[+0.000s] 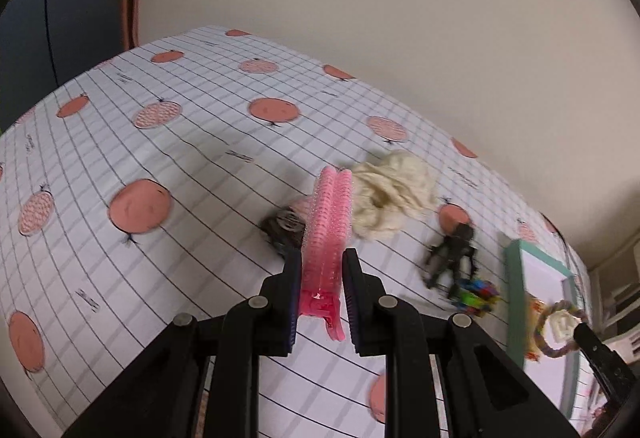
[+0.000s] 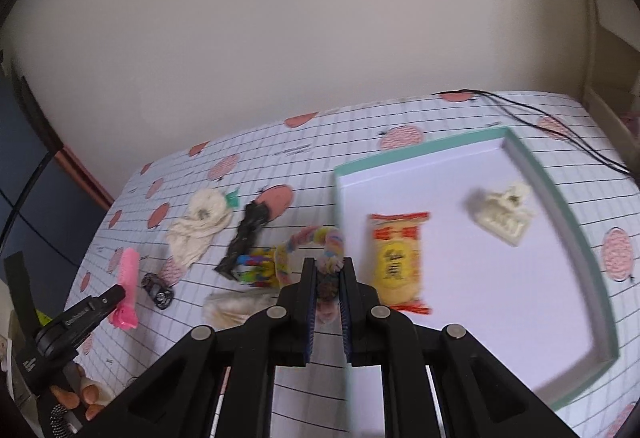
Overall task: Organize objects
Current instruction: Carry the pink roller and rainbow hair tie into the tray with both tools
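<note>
- We see the left claw [image 1: 322, 270] clenched on a pink hair clip [image 1: 328, 234]; the clip stands upright between the pads, lifted off the tabletop [image 1: 160, 158].
- In the right wrist view, the right claw [image 2: 329, 278] grips a multicoloured braided ring [image 2: 316, 246], which is raised over the near-left edge of the teal-rimmed tray [image 2: 560, 206].
- Inside the tray we note a yellow snack packet [image 2: 398, 262] near the left wall and a cream-white figurine [image 2: 504, 214] towards the far right, well apart.
- On the tabletop left of the tray: a cream cloth scrunchie [image 2: 202, 226], a dark toy figure [image 2: 246, 238], and a bright multicoloured toy [image 2: 258, 266] just beside the figure.
- A small dark object [image 2: 158, 290] lies near the pink clip; we cannot tell what it is.
- The person's fingers [image 2: 78, 396] show at the lower left on the left handle.
</note>
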`<state>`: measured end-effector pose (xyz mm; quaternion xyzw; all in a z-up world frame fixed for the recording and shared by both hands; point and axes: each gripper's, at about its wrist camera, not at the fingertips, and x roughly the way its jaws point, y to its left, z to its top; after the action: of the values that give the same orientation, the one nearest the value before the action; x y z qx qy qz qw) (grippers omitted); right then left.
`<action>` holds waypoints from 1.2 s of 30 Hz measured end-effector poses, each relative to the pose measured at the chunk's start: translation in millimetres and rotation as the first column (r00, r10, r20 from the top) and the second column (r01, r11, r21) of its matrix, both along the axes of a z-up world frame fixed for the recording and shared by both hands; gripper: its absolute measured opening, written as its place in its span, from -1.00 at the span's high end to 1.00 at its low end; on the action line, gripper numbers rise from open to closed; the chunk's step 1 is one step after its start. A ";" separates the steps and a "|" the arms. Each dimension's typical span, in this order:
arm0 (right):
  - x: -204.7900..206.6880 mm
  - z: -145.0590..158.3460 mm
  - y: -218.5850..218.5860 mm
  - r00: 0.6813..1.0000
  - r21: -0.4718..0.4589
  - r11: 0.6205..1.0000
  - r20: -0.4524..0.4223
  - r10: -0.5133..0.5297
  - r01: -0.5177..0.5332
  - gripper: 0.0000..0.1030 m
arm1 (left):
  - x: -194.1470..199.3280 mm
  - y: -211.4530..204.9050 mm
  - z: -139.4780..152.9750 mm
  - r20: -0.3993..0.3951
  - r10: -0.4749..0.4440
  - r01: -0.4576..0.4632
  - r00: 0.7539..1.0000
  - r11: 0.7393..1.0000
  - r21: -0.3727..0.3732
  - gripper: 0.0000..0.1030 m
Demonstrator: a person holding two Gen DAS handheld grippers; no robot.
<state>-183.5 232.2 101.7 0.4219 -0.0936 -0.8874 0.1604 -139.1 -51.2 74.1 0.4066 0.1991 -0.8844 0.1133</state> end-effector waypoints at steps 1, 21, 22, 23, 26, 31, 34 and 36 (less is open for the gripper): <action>0.5 0.7 4.5 1.000 0.003 1.000 0.000 -0.008 0.008 0.79 | 0.2 5.5 0.8 -0.004 -0.010 0.010 1.000 1.000 0.005 0.59; -4.5 -5.1 102.7 0.982 0.080 0.981 0.052 -0.181 0.177 0.79 | -1.0 125.9 15.8 -0.070 -0.267 0.272 0.961 0.959 0.083 0.59; -4.5 -6.6 109.0 0.979 0.079 0.979 0.060 -0.194 0.189 0.79 | -0.5 132.4 16.7 -0.073 -0.281 0.286 0.957 0.954 0.084 0.59; -4.5 -7.7 113.4 0.977 0.078 0.977 0.065 -0.203 0.197 0.79 | 0.1 138.6 17.3 -0.076 -0.297 0.303 0.952 0.949 0.086 0.59; -3.9 -10.6 127.3 0.971 0.076 0.972 0.076 -0.227 0.221 0.79 | 1.9 165.1 19.0 -0.084 -0.358 0.364 0.930 0.928 0.079 0.59; -3.1 -13.6 146.4 0.964 0.071 0.966 0.086 -0.253 0.248 0.78 | 4.5 196.7 14.8 -0.068 -0.423 0.427 0.904 0.901 0.072 0.59; -3.5 -16.8 154.3 0.959 0.067 0.963 0.100 -0.265 0.259 0.78 | 6.5 213.2 10.2 -0.052 -0.452 0.455 0.890 0.887 0.078 0.59; -4.1 -19.8 157.3 0.956 0.063 0.963 0.112 -0.269 0.264 0.78 | 5.1 221.8 6.4 -0.041 -0.469 0.471 0.882 0.879 0.081 0.59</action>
<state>-187.5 389.5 81.8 0.4616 -0.1379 -0.8760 0.0233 -134.0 170.6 80.6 0.4382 0.1346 -0.8800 -0.1245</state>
